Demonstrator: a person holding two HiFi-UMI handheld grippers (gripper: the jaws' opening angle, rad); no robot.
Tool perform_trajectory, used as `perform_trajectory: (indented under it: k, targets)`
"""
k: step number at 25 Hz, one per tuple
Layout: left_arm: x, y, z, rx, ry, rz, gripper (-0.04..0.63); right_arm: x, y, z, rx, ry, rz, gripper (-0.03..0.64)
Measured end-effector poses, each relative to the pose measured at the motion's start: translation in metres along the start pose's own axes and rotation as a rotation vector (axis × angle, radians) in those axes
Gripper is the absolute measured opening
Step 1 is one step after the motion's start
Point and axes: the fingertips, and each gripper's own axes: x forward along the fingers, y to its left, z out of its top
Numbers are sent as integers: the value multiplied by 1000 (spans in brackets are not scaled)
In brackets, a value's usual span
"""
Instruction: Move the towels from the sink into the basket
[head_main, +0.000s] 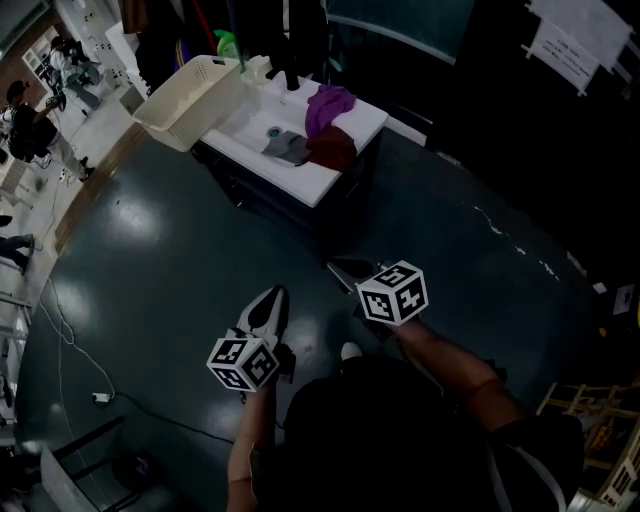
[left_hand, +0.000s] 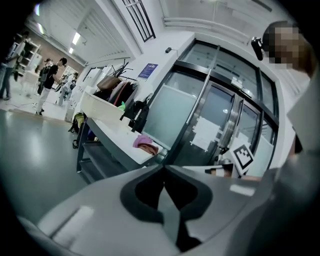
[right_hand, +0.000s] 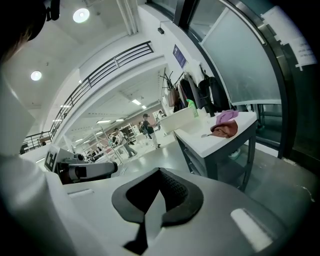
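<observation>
Dark floor (head_main: 190, 260); white sink (head_main: 250, 135) with three towels (head_main: 330, 148), basket (head_main: 190, 105) alongside; left claw (head_main: 271, 294), right claw (head_main: 337, 266) both together.

Right claw (right_hand: 160, 171): jaws together, tips meeting, nothing between them. Ahead and to the right, well apart from it, stands a white table (right_hand: 215, 142) on a dark frame. On its near end lie a purple towel (right_hand: 227, 116) and a red-brown towel (right_hand: 225, 130), touching, with the purple one behind. A white basket (right_hand: 176, 120) sits at the far end, with a green bottle (right_hand: 191, 107) just beside it. The left claw (right_hand: 114, 168) shows at the left. People (right_hand: 146, 127) stand far off on the glossy floor (right_hand: 155, 152).
</observation>
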Motion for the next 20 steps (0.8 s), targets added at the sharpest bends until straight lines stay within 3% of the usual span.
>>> perform_trajectory:
  k: [13,20]
  targets:
    - [45,17,25,17,-15,65,6,40,-30,40,-36,6,92,-3]
    - [57,51,48,15,-38,39,6,70,-31,53,-47,9,65,-2]
